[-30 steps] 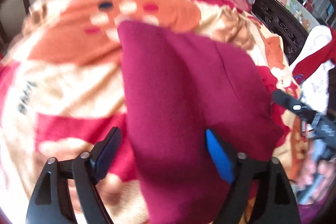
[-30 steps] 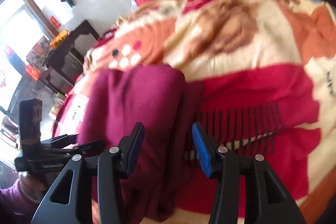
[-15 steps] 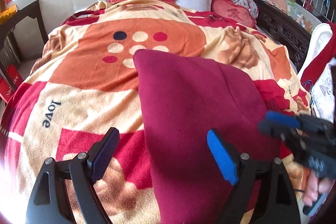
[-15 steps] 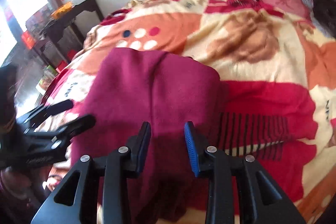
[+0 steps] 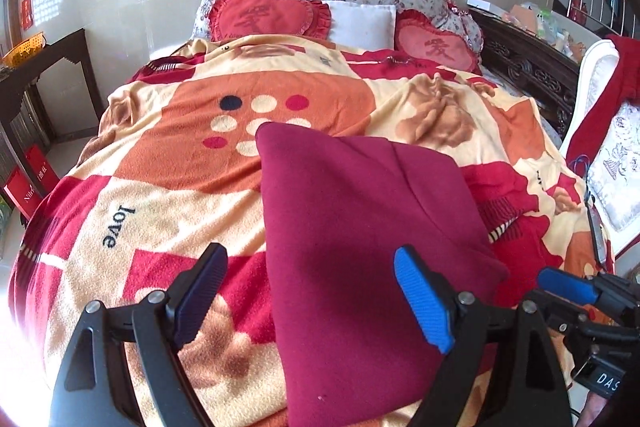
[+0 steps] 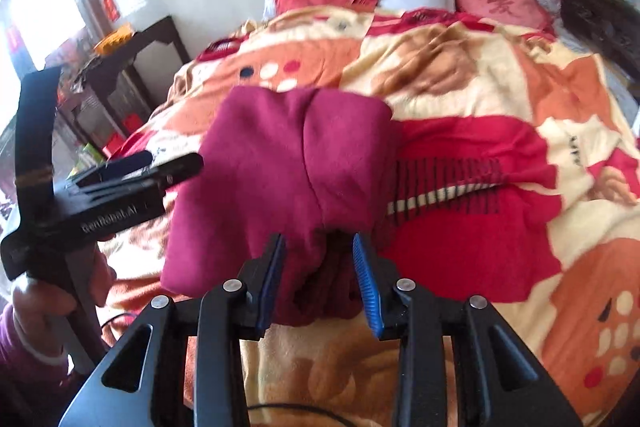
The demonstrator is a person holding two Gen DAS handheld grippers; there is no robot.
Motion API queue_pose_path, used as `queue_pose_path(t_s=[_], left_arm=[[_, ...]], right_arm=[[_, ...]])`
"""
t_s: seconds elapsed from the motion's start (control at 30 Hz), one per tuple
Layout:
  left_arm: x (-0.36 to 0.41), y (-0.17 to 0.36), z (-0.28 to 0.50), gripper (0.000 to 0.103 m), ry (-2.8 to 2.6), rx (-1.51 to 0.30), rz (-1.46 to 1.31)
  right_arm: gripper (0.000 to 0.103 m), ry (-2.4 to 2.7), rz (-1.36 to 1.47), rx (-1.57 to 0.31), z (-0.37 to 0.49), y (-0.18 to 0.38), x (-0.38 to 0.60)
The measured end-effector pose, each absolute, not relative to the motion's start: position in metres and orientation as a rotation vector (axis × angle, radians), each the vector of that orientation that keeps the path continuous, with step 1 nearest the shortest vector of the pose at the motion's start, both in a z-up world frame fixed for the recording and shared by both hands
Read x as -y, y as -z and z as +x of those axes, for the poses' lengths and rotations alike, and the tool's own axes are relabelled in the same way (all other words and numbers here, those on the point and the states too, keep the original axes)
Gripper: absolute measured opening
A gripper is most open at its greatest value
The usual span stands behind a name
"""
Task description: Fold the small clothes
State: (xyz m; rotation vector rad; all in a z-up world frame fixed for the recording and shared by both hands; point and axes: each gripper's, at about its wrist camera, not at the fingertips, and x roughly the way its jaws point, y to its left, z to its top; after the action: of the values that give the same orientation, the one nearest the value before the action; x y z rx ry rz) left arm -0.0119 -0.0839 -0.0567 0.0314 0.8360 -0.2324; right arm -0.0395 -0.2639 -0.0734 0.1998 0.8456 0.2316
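The maroon garment (image 5: 360, 227) lies folded on the blanket (image 5: 168, 187), mid-frame in both views. The left gripper (image 5: 308, 301) gapes wide with nothing pinched, the cloth just beyond its tips. The right gripper (image 6: 318, 277) is easing open, a bunched hem between its barely parted pads (image 6: 366, 283). A fold looks just laid; next it needs letting go cleanly and squaring the edges.
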Motion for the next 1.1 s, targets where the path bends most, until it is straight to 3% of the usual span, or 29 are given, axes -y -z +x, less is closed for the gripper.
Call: queue_pose_path(t_s=[0.27, 0.43, 1.1], left_arm=[[0.092, 0.055, -0.032, 0.089, 0.231, -0.831, 0.071], [0.089, 0.055, -0.035, 0.089, 0.224, -0.825, 0.079], [0.069, 0.065, -0.017, 0.089, 0.140, -0.849, 0.019]], right_arm=[[0.025, -0.184, 0.232, -0.811, -0.043, 0.064, 0.258], [0.035, -0.157, 0.270, -0.805, -0.036, 0.068, 0.258], [0.036, -0.132, 0.179, -0.810, 0.008, 0.081, 0.242]])
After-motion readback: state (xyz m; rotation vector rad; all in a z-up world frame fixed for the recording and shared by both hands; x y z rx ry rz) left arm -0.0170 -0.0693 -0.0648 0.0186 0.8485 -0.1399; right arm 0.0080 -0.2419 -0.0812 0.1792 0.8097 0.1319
